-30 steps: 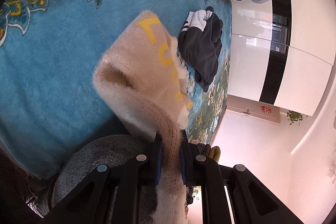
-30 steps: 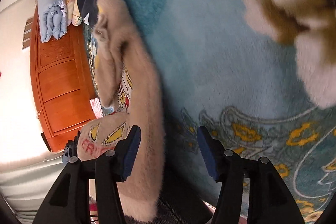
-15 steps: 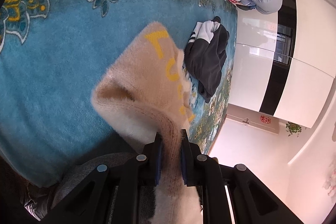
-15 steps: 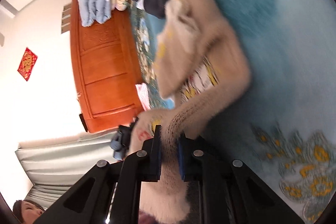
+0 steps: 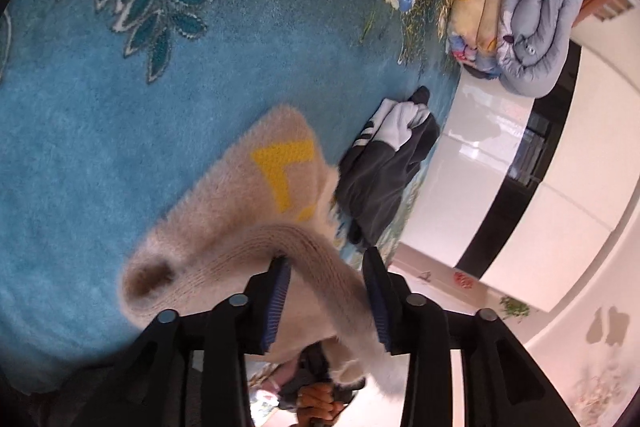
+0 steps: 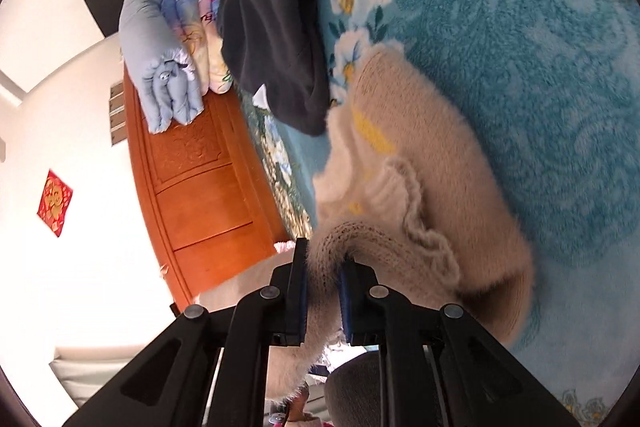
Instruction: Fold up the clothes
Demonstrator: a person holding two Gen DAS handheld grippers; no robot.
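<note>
A fuzzy beige sweater [image 5: 240, 211] with yellow letters lies on the blue floral blanket [image 5: 120, 107]. It also shows in the right wrist view [image 6: 432, 163]. My left gripper [image 5: 326, 267] has its jaws apart, with a ribbed part of the sweater passing loosely between them. My right gripper [image 6: 323, 263] is shut on a ribbed knit edge of the sweater. A dark grey and white garment [image 5: 384, 175] lies crumpled just beyond the sweater; it shows dark in the right wrist view [image 6: 272, 27].
Folded quilts, one grey-blue [image 5: 532, 39] and one floral [image 5: 476, 15], lie at the far end against an orange wooden headboard [image 6: 192, 179]. White and black wardrobe doors [image 5: 540, 167] stand beyond the bed's edge.
My left gripper has opened and let go of the sweater's ribbed part. My right gripper closed on the sweater's knit edge half a second ago and still holds it; the sweater has shifted on the blanket.
</note>
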